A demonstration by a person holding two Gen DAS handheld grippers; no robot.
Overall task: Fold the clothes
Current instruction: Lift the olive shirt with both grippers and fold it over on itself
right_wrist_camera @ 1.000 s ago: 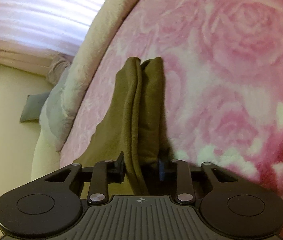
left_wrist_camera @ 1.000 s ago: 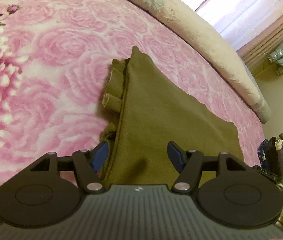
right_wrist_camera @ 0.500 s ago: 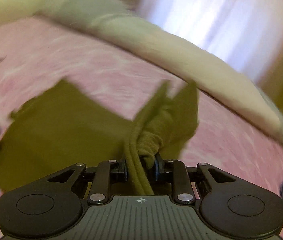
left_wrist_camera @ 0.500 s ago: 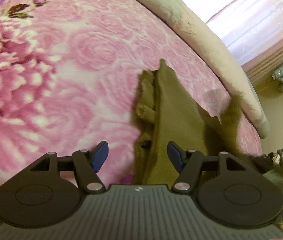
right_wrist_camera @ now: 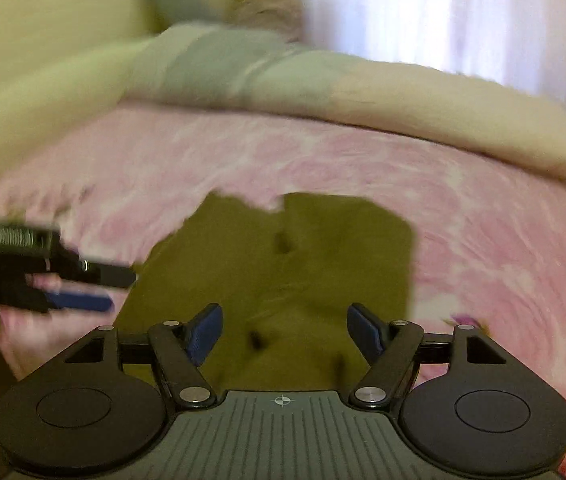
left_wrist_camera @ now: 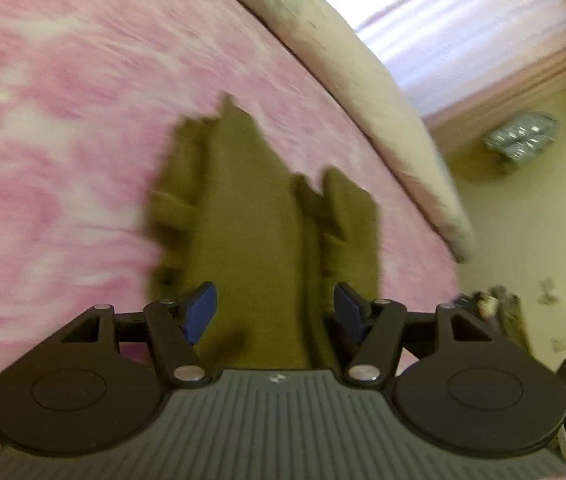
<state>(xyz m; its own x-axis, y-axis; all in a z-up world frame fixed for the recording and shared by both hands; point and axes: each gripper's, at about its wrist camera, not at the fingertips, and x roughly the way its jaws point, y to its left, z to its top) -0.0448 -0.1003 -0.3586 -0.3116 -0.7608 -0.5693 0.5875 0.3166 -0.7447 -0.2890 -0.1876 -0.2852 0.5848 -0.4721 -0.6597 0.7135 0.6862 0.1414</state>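
An olive-green garment [left_wrist_camera: 251,216] lies folded on the pink rose-patterned blanket [left_wrist_camera: 63,140]. My left gripper [left_wrist_camera: 275,312] is open above its near edge, empty. In the right wrist view the same garment [right_wrist_camera: 303,264] lies flat on the blanket [right_wrist_camera: 503,240]. My right gripper [right_wrist_camera: 283,334] is open just above its near edge, holding nothing. The left gripper's fingers [right_wrist_camera: 79,300] show at the left of that view, beside the garment's left edge. Both views are motion-blurred.
A cream duvet [left_wrist_camera: 347,72] runs along the far side of the bed, also in the right wrist view [right_wrist_camera: 423,108], with a grey pillow [right_wrist_camera: 219,60]. Curtains [left_wrist_camera: 463,28] hang behind. Stacked clothes [left_wrist_camera: 499,312] and a silver object [left_wrist_camera: 523,136] lie off the bed.
My right gripper has opened and let go of the bunched garment, which now lies flat. Both grippers have swung to new angles. The left gripper stayed open.
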